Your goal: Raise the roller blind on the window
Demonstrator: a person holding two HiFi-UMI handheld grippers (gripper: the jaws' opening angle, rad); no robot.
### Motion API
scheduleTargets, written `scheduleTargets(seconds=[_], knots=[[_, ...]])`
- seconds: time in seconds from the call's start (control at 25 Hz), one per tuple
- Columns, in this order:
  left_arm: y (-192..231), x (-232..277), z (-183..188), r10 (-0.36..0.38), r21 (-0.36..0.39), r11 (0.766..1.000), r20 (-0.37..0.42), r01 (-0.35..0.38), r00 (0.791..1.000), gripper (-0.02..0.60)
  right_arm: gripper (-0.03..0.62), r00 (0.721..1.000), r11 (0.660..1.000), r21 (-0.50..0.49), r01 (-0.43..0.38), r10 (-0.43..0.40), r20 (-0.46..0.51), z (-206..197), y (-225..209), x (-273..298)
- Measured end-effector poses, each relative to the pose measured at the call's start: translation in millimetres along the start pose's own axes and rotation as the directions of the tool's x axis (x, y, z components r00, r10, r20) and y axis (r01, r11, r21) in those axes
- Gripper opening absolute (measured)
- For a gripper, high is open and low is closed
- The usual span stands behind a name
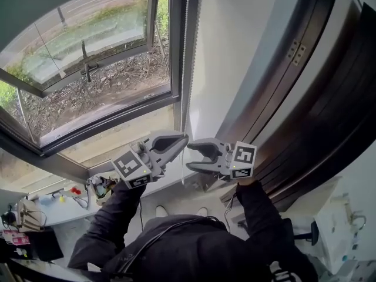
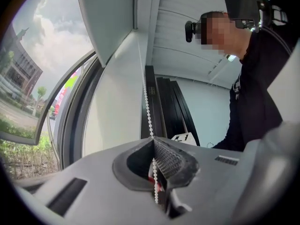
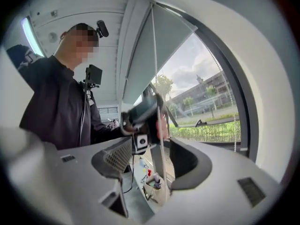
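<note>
Hand-over-hand pull step, I think. L gripper (image 1: 183, 138) pinches the bead chain (image 1: 187, 51) tight, at the window's (image 1: 106, 122) right side. R gripper (image 1: 189, 157) is wide open round the chain, just below, not squeezing. Blind (image 3: 159, 46) hangs partway down the window. Next, prob: R must squeeze chain & pull.

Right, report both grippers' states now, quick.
Left gripper: shut on the bead chain.
Right gripper: open; the bead chain passes between its jaws, not clamped.

Bead chain (image 2: 146, 102) in left tool (image 2: 153, 140)
</note>
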State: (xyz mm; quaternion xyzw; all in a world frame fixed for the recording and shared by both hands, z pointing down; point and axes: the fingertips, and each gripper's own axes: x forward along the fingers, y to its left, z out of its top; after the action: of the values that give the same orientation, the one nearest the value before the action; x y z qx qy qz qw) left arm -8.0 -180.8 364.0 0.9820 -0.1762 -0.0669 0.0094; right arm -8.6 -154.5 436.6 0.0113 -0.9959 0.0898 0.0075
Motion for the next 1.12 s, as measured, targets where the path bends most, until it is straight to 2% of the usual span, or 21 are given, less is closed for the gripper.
scheduleTargets(seconds=[0.2,0.28,0.36,0.48,0.52,0.6,0.84,0.96,1.12], knots=[[-10,-3,-104,-0.02,-0.126,0.992,-0.125,0.004,0.992,0.006,0.262,0.991,0.996,-0.076,0.055,-0.045,0.126,64,-2,-18],[-18,-7,-138,-0.029,-0.144,0.99,-0.166,0.005,0.986,0.006,0.262,0.983,0.993,-0.091,0.082,-0.065,0.172,86,-2,-20],[-26,-8,-159,-0.052,-0.15,0.988,-0.173,0.026,0.984,0.006,0.262,0.975,0.989,-0.103,0.104,-0.081,0.207,106,-1,-20],[-34,-9,-168,-0.061,-0.161,0.986,-0.16,0.035,0.985,0.006,0.245,0.971,0.987,-0.114,0.115,-0.088,0.223,127,1,-15],[-34,-10,-169,-0.056,-0.163,0.986,-0.157,0.03,0.986,0.006,0.215,0.972,0.987,-0.115,0.115,-0.088,0.217,131,1,-13],[-33,-12,-170,-0.047,-0.165,0.986,-0.153,0.021,0.987,0.006,0.201,0.974,0.987,-0.111,0.116,-0.091,0.207,139,1,-10],[-30,-14,-170,-0.039,-0.162,0.987,-0.15,0.015,0.988,0.006,0.02,0.971,0.977,-0.117,0.181,-0.158,0.18,155,-14,-8],[-22,-16,-170,-0.005,-0.195,0.981,-0.128,-0.02,0.992,0.008,0.006,0.976,0.983,-0.091,0.158,-0.142,0.165,155,-16,-6],[-19,-24,-177,0.022,-0.203,0.978,-0.121,-0.047,0.992,0.009,0.006,0.971,0.981,-0.095,0.171,-0.152,0.183,155,-18,-7]])
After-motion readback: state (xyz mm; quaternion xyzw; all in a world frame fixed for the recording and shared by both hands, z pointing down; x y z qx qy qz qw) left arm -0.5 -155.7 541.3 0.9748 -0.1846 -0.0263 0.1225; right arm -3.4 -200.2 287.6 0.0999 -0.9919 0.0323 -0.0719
